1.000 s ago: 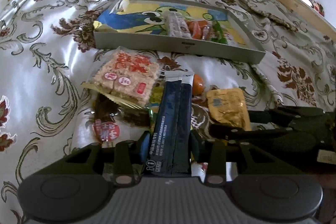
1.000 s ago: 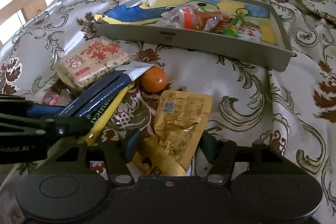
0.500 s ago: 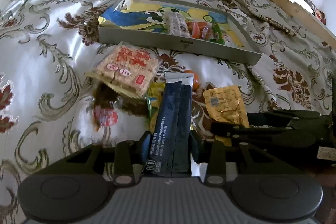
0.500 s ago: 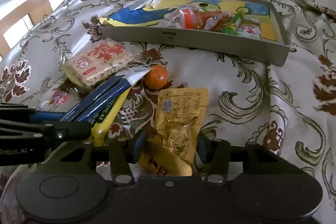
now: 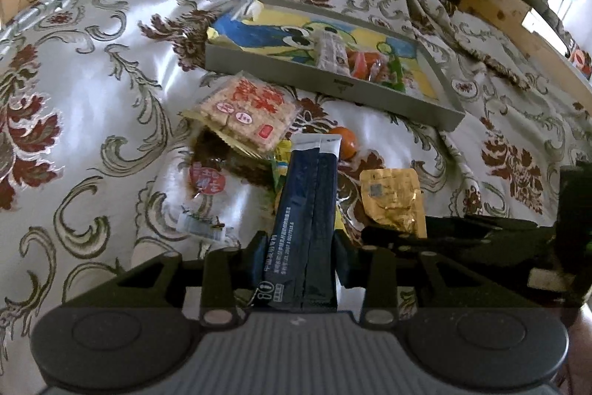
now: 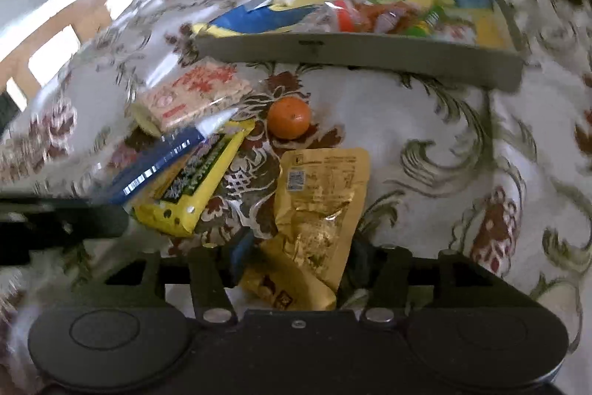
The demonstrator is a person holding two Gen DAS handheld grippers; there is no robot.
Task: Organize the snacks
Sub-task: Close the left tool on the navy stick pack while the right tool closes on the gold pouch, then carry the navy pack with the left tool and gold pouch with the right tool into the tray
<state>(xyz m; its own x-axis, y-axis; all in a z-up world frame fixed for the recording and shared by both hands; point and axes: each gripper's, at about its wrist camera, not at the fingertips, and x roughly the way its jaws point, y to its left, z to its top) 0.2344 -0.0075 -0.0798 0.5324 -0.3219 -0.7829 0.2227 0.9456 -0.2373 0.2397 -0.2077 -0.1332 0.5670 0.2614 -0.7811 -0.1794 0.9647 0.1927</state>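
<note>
My left gripper point(image 5: 299, 247) is shut on the near end of a long dark blue packet point(image 5: 307, 195), held a little above the cloth. In the right wrist view that packet point(image 6: 159, 165) slants over a yellow snack bag point(image 6: 199, 180). A crumpled gold pouch point(image 6: 322, 198) fills the gap of my right gripper point(image 6: 299, 258); its jaws are opening while the pads still touch both sides of the pouch. The grey tray point(image 5: 333, 84) with several snacks lies farther back.
A small orange point(image 6: 288, 117), a rice cracker pack point(image 5: 248, 110) and a clear red-labelled packet point(image 5: 207, 180) lie on the patterned bedspread between the grippers and the tray. A wooden bed frame point(image 5: 518, 21) runs along the right side, with a dark cushion at the back.
The left gripper has lifted a little with the blue packet, uncovering the yellow bag under it. The right jaws drew in around the gold pouch. The right view is now blurred.
</note>
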